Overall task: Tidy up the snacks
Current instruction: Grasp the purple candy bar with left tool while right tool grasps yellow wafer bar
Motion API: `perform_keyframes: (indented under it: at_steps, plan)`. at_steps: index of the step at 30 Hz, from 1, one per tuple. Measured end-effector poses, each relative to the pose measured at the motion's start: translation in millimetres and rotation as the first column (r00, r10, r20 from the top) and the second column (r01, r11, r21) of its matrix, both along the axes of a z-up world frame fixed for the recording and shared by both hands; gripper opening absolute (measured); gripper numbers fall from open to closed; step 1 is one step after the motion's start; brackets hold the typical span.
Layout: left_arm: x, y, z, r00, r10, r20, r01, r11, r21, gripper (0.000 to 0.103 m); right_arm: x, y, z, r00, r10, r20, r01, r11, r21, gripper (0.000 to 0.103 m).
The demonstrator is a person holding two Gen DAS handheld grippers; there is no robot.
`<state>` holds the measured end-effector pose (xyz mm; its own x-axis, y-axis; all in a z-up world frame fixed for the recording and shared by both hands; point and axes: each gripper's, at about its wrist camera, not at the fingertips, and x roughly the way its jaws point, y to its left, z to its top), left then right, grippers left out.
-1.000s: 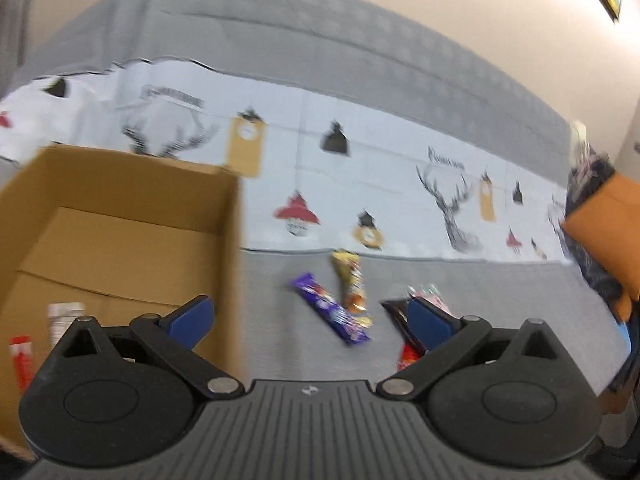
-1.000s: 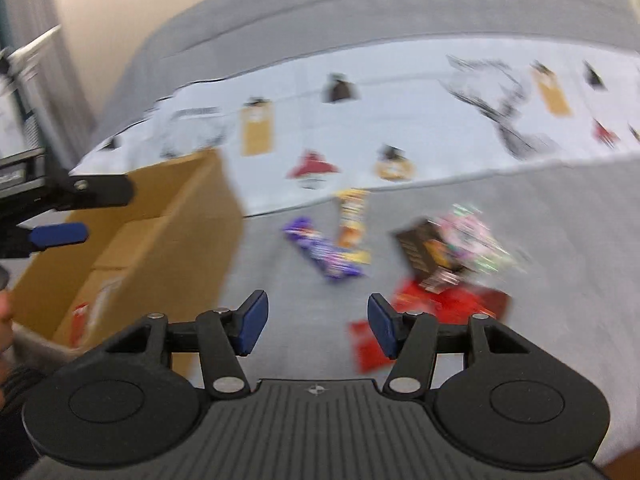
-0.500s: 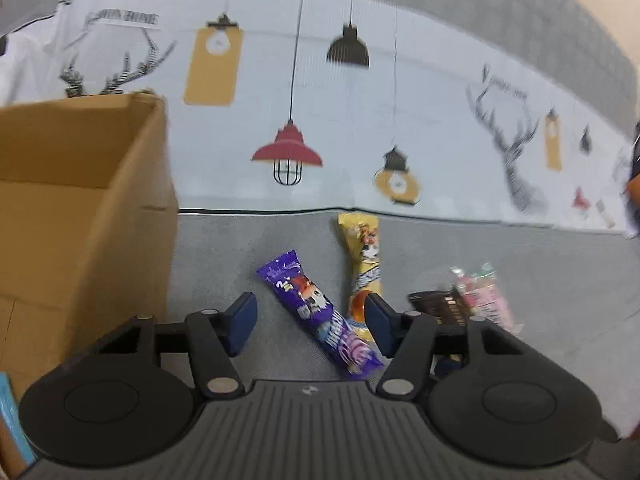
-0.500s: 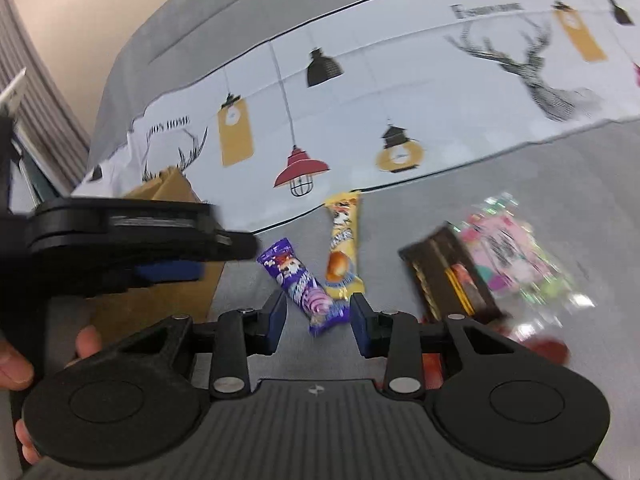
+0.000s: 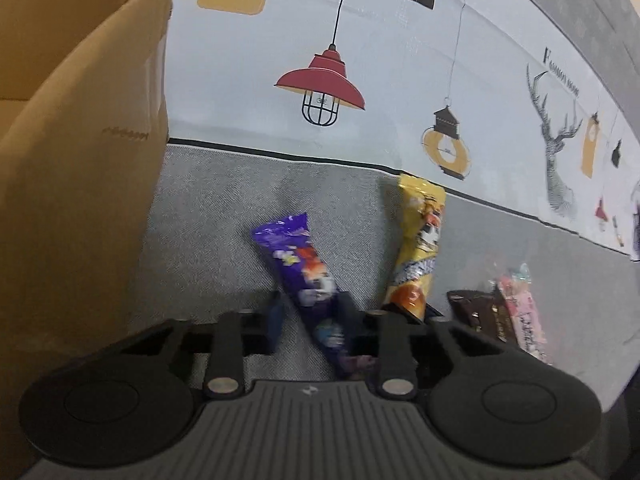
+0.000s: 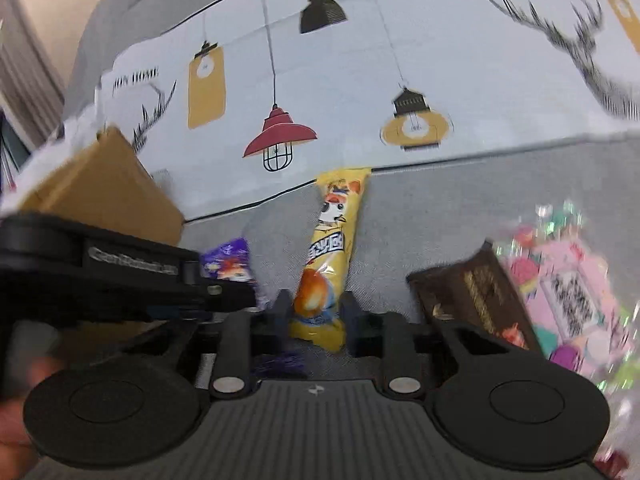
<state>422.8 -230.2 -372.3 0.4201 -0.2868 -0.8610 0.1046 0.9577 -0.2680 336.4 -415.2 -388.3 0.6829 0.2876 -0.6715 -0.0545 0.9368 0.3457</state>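
A purple snack bar (image 5: 296, 256) lies slanted on the grey fabric, and my left gripper (image 5: 310, 320) straddles its lower half. Its jaws are closing; a strip of fabric still shows between the left pad and the wrapper. A yellow snack bar (image 6: 332, 240) lies just right of the purple one. My right gripper (image 6: 315, 308) straddles its lower end, jaws closing, pads very near the wrapper's sides. The yellow bar (image 5: 420, 248) also shows in the left wrist view, and the purple bar (image 6: 228, 264) in the right wrist view.
An open cardboard box (image 5: 80, 160) stands close on the left. A dark brown chocolate pack (image 6: 468, 292) and a pink candy pack (image 6: 568, 292) lie to the right. A pale cloth (image 5: 360, 40) printed with lamps and deer covers the back. The left tool's black body (image 6: 120, 272) crosses the right wrist view.
Both grippers have come down and forward onto the snacks, and both sets of jaws have narrowed. The left one now straddles the purple bar, the right one the yellow bar.
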Motion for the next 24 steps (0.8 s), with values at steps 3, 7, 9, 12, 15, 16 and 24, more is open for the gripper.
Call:
perform_keyframes:
  at_steps: [3, 7, 9, 12, 15, 16, 24]
  plan:
    - [-8, 1, 9, 1.000, -0.016, 0.004, 0.015, 1.000, 0.014, 0.013, -4, -1, 3, 1.000, 0.007, -0.016, -0.007, 1.000, -0.010, 0.021]
    - [-30, 2, 16, 0.998, -0.066, -0.001, 0.066, 0.997, 0.037, 0.009, -23, -7, 16, 0.999, -0.003, -0.034, 0.002, 1.000, -0.031, 0.021]
    - [-41, 0, 13, 0.993, -0.112, -0.027, 0.113, 0.993, 0.038, 0.009, -39, -10, 23, 0.998, 0.007, -0.058, -0.009, 0.999, -0.033, 0.021]
    - [-52, -2, 7, 0.990, -0.136, -0.045, 0.137, 0.990, 0.025, 0.015, -65, -5, 33, 0.994, 0.055, -0.092, -0.057, 0.998, -0.026, 0.022]
    - [-50, 1, 5, 0.994, -0.101, -0.043, 0.101, 0.995, -0.005, 0.028, -73, 4, 35, 0.991, 0.088, -0.104, -0.095, 0.994, -0.062, 0.022]
    - [-49, 3, 7, 0.996, -0.085, -0.035, 0.084, 0.996, -0.022, 0.035, -72, 4, 33, 0.991, 0.080, -0.112, -0.089, 0.992, -0.086, 0.022]
    - [-35, -21, 5, 0.994, -0.107, 0.016, 0.107, 0.994, 0.014, 0.067, -63, -13, 26, 0.993, 0.025, -0.117, -0.032, 0.998, -0.060, 0.022]
